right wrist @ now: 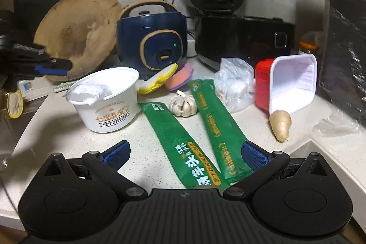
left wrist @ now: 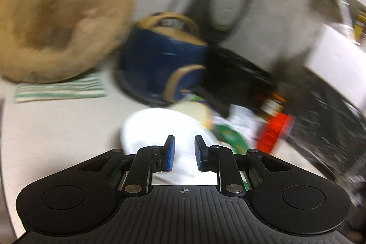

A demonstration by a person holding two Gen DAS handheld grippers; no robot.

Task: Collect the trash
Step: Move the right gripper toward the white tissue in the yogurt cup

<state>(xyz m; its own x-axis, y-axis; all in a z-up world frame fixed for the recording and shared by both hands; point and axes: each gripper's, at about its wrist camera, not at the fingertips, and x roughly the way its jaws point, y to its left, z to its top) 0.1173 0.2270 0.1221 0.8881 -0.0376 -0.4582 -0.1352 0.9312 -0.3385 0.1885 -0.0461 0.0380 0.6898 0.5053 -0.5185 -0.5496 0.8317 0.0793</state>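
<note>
The right gripper (right wrist: 185, 153) hangs wide open over two green wrappers (right wrist: 196, 136) at the worktop's (right wrist: 91, 143) front edge, the pick-up step; next, closing on one. The left gripper (left wrist: 184, 152), slightly parted and empty, hovers near the white tub (right wrist: 106, 98)

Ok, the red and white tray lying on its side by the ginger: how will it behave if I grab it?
The red and white tray looks like thin moulded plastic, so probably light and flexing under the pads. It rests tipped on its side against the ginger, so a nudge may rock or slide it. Gripping its rim seems safest.
</note>
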